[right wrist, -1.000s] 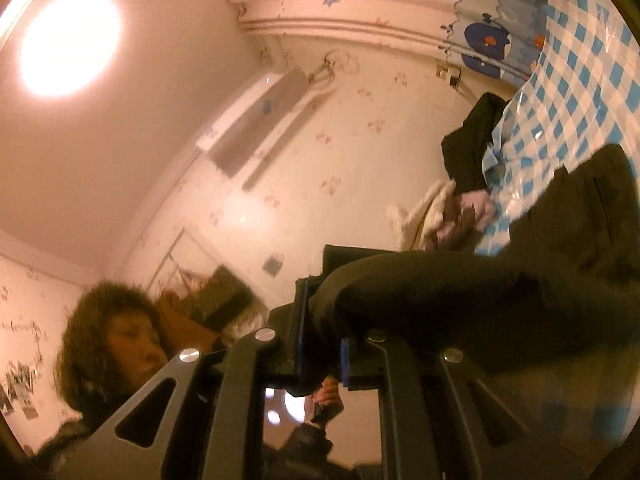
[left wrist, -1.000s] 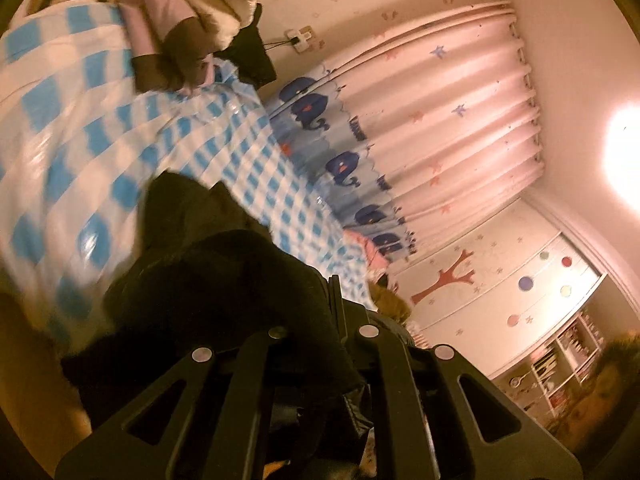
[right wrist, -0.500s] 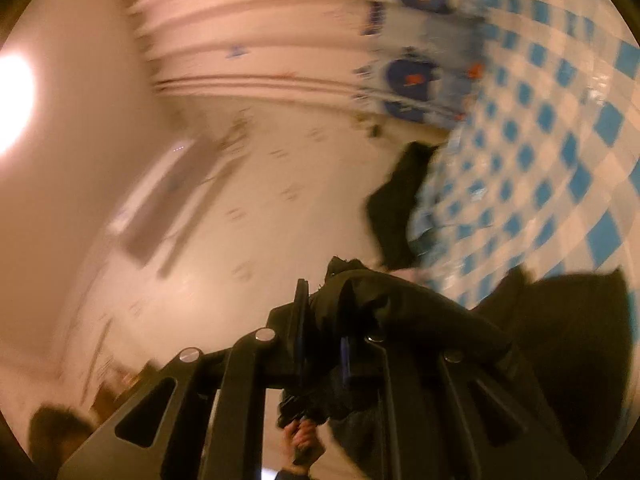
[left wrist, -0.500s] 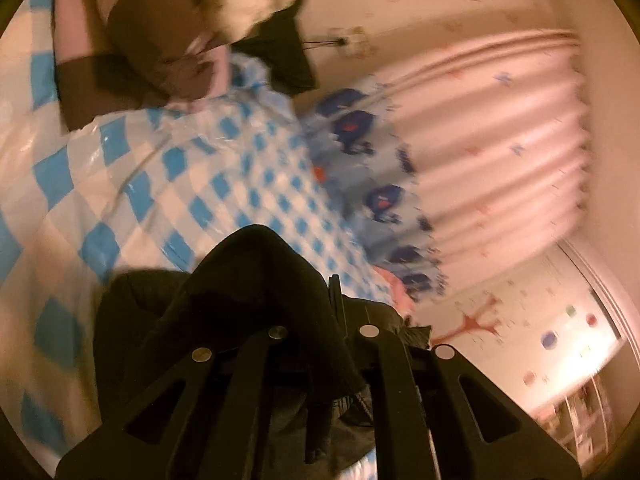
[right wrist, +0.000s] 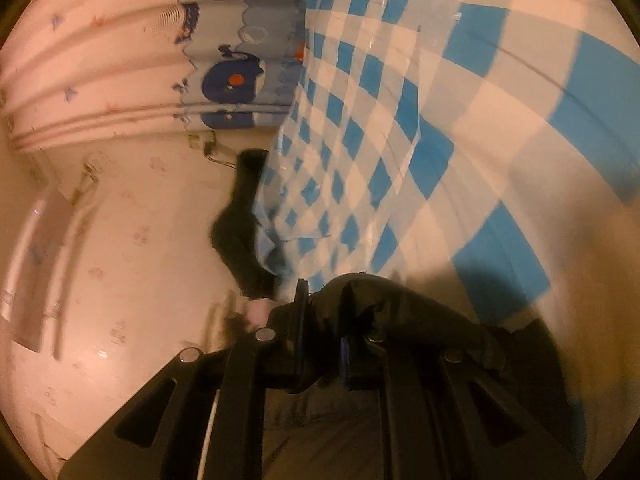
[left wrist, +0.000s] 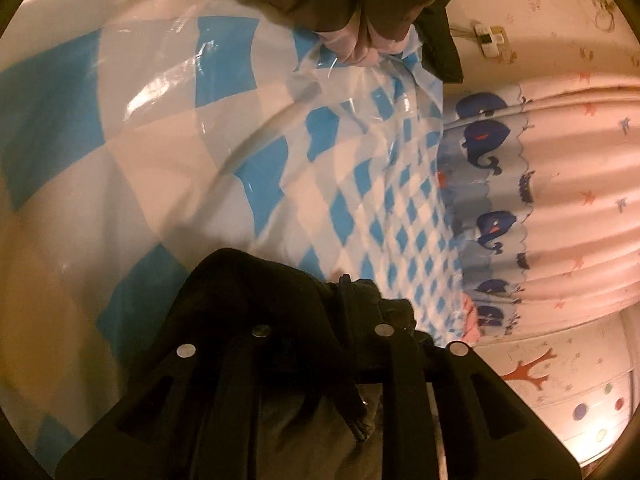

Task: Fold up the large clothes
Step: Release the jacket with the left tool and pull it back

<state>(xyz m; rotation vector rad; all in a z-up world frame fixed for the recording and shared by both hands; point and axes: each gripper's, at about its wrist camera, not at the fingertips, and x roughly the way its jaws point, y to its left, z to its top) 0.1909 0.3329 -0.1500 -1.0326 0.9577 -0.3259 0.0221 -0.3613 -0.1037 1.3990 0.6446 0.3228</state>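
Both claws carry a fold of the dark garment (left wrist: pixel 256 304) over the checkered sheet (left wrist: pixel 168 128): the right claw (right wrist: pixel 322 344) pinches it while the left claw (left wrist: pixel 352 312) is opening with cloth between; next, lay it flat

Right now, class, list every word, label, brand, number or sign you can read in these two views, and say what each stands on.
No readable text in either view.
Curtain: whales and stars printed on it, no words.
Wardrobe doors: a tree and coloured dots, no lettering.
Checked cover: blue and white squares only.
Dark garment: no label showing.
Wall socket: too small and blurred to tell any marking.
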